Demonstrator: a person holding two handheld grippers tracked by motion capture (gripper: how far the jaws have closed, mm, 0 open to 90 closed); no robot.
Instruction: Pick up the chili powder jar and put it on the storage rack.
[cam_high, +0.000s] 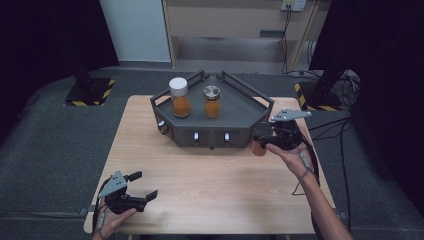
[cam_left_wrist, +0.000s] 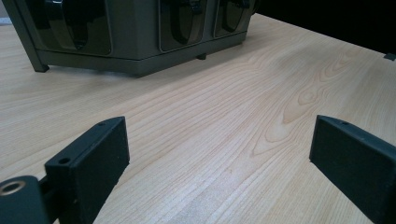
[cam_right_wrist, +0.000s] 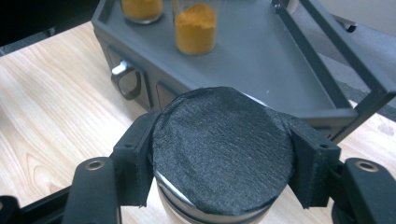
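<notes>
Nearest the person, the left tongs (cam_high: 140, 186) are resting low over the front left corner of the wooden tabletop (cam_high: 210, 185), gaping wide with nothing between the jaws; in the left gripper view only bare wood grain is lying between them. Farther in, at the right side, the right tongs (cam_right_wrist: 219, 163) are clamping a jar (cam_high: 258, 148) by its black, felt-topped lid (cam_right_wrist: 223, 161), one jaw pressing on each side of it. That jar is standing just in front of the right front corner of the dark grey railed tray (cam_high: 235, 112), beside it, not on it. Beyond, on the tray's deck, two more jars of orange powder are standing side by side: a white-capped jar (cam_high: 179, 97) at left and a metal-capped jar (cam_high: 212, 101) at right.
</notes>
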